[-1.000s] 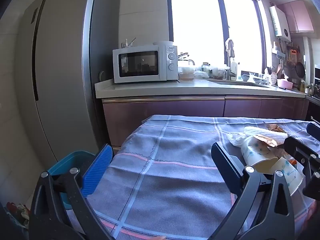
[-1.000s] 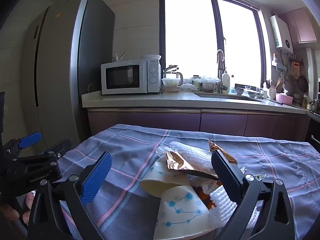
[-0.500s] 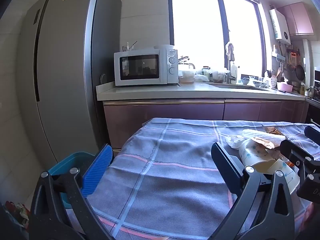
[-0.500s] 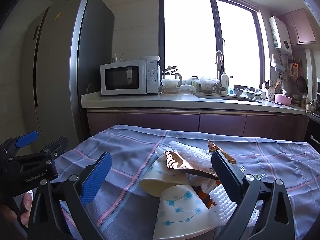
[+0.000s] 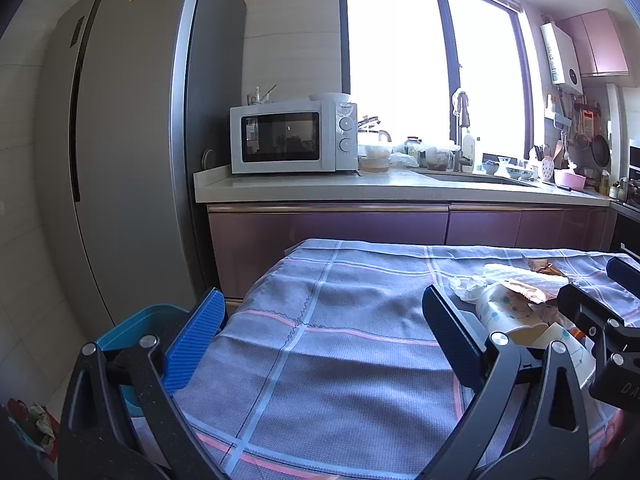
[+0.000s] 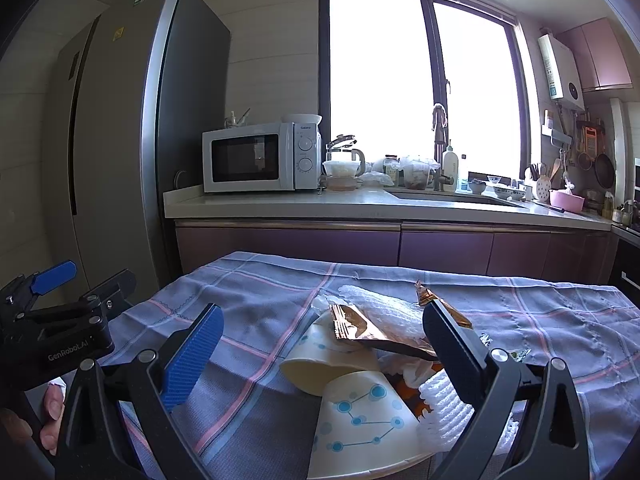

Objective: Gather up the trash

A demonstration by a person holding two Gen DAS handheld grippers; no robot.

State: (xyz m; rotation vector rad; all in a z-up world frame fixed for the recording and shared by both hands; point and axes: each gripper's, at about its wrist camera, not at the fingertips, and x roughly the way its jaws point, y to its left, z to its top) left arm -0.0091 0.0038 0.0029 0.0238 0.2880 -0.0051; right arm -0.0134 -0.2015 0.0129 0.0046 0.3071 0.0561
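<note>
A heap of trash lies on the checked tablecloth (image 6: 260,304): two paper cups (image 6: 360,420) on their sides, a brown foil wrapper (image 6: 360,328), white foam netting (image 6: 448,404) and crumpled tissue. My right gripper (image 6: 320,356) hovers open just before this heap, its fingers either side of the cups without touching. In the left wrist view the same heap (image 5: 512,308) sits at the right, and my left gripper (image 5: 324,336) is open over bare cloth with nothing between its fingers. A teal bin (image 5: 136,328) stands on the floor at the table's left end.
Behind the table runs a counter (image 5: 360,190) with a white microwave (image 5: 288,142), jars and a sink. A tall grey fridge (image 5: 120,140) stands at the left. The other gripper (image 5: 600,320) shows at the right edge, and a hand (image 6: 48,404) holds the left one.
Both views have shifted only slightly; the scene sits a little lower in the left view, as the left gripper tilts upward. Nothing was grasped or moved.
</note>
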